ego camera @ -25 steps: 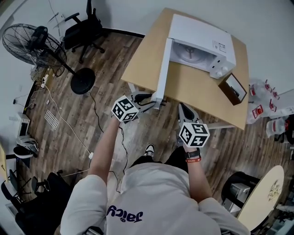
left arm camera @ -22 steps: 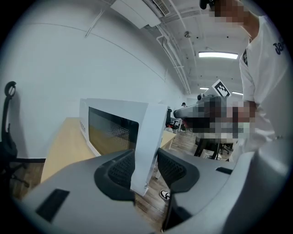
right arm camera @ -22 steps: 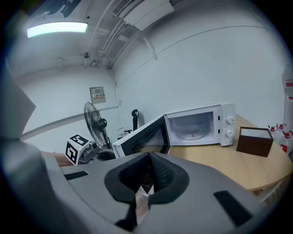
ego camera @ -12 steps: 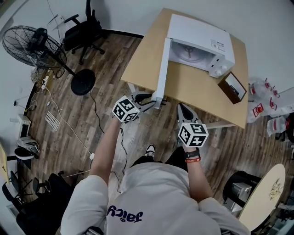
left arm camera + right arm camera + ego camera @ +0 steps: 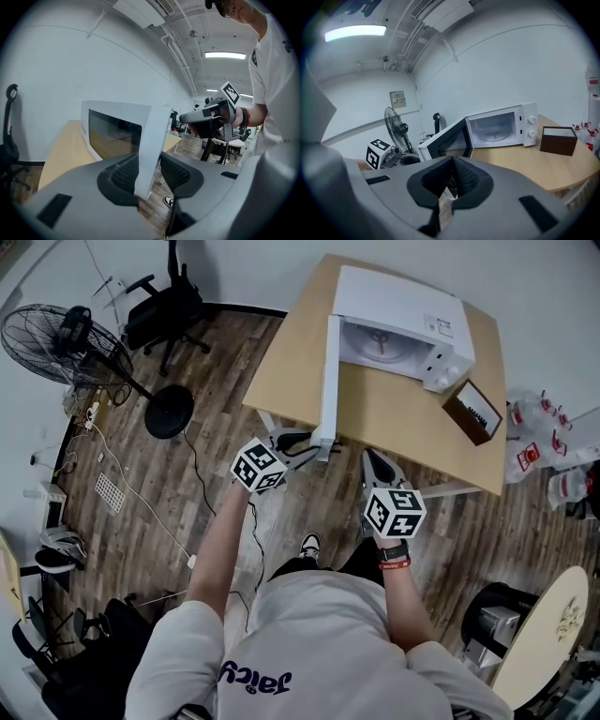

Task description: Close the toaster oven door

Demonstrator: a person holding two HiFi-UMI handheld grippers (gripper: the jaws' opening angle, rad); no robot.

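While my left gripper (image 5: 149, 174), jaws just closed in, pinches the open door's (image 5: 328, 371) free edge past the table's (image 5: 412, 432) near edge, I reckon I must next swing it toward the toaster oven (image 5: 403, 315); my right gripper (image 5: 452, 178) idles, jaws together on nothing.

My left gripper (image 5: 314, 442) is held forward on an extended left arm (image 5: 216, 554). Its fingers (image 5: 123, 174) have just been closing and press both faces of the oven door (image 5: 152, 131) at its free edge. My right gripper (image 5: 369, 458) is held alongside, apart from the left, with fingers (image 5: 466, 176) together on nothing and right wrist (image 5: 395, 557) straight.
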